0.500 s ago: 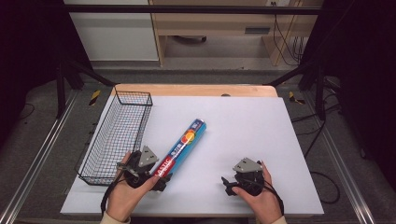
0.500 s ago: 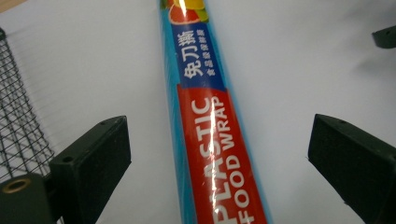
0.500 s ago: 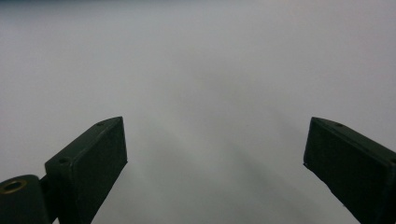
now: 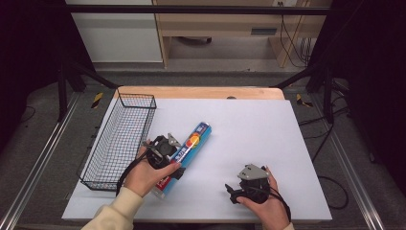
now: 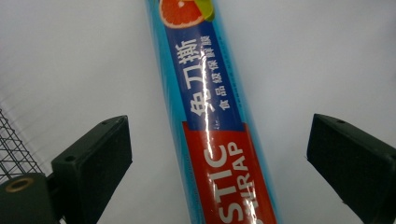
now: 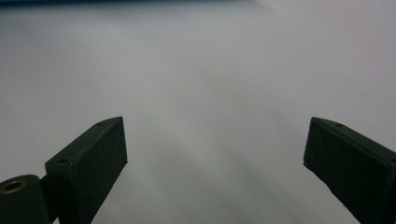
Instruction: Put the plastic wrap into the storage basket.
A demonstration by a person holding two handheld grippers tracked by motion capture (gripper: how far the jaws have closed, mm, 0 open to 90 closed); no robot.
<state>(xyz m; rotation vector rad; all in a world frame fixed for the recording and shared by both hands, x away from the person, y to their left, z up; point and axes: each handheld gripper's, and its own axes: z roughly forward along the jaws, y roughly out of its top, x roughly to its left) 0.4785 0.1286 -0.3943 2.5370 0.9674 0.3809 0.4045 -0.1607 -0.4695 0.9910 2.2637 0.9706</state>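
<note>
Straddling the roll of plastic wrap [image 5: 215,121], the left tongs [image 4: 168,160] stand wide, one jaw on each side of the roll and neither pad touching it. The roll lies flat on the white table [image 4: 268,139], right between and under these jaws, with the wire basket [image 4: 122,139] just off to their left. The right tongs [image 4: 238,192] rest well to the right of the roll, jaws also wide, nothing between them but bare table.

To do this grasp well, the left tongs should probably settle low enough that the pads meet the roll at its widest line, square across it, and then close evenly; a round, glossy wrapper could squirt out of a pinch that is high or skewed. Gripping nearer the middle than the near end would likely keep the roll from drooping when lifted.

The roll's long axis runs straight away from the left tongs, along the line of the jaws. In the high view it slants from the near left to the far right; the red end lies under the hand, the blue end with the orange fruit picture points away.
</note>
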